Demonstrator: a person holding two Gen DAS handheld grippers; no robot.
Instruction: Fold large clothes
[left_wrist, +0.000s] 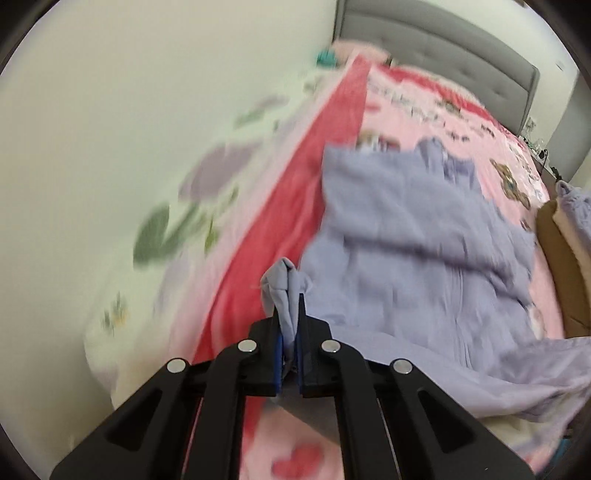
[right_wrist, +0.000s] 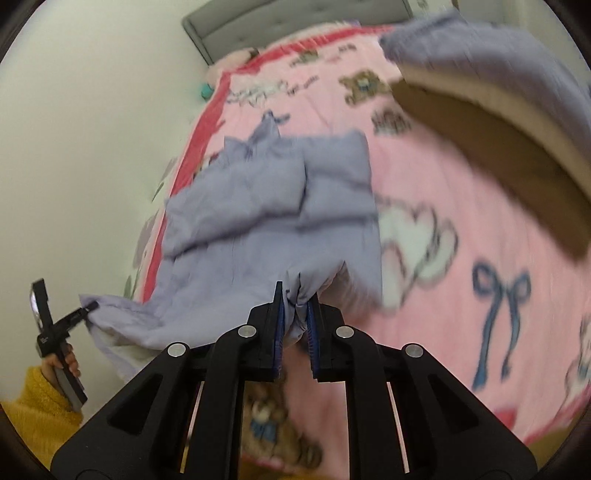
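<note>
The lavender garment (left_wrist: 406, 236) sprawls rumpled over the pink blanket (left_wrist: 424, 110) ahead of both claws, its near edge drawn up off the bed. The left gripper (left_wrist: 290, 295) is clenched on one bunched corner; the right gripper (right_wrist: 295, 299) pinches another. Beyond, up right, a cardboard box (right_wrist: 498, 147) holds more purple cloth.

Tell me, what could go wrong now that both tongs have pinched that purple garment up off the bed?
1. The left tongs hold only a small bunched corner of the lavender garment; a tug might pull it free.
2. The right tongs also pinch a gathered edge, so the cloth may hang crooked and fold unevenly.
3. The far end still rests wrinkled on the pink blanket, close to the cardboard box; dragging it could snag there.
</note>
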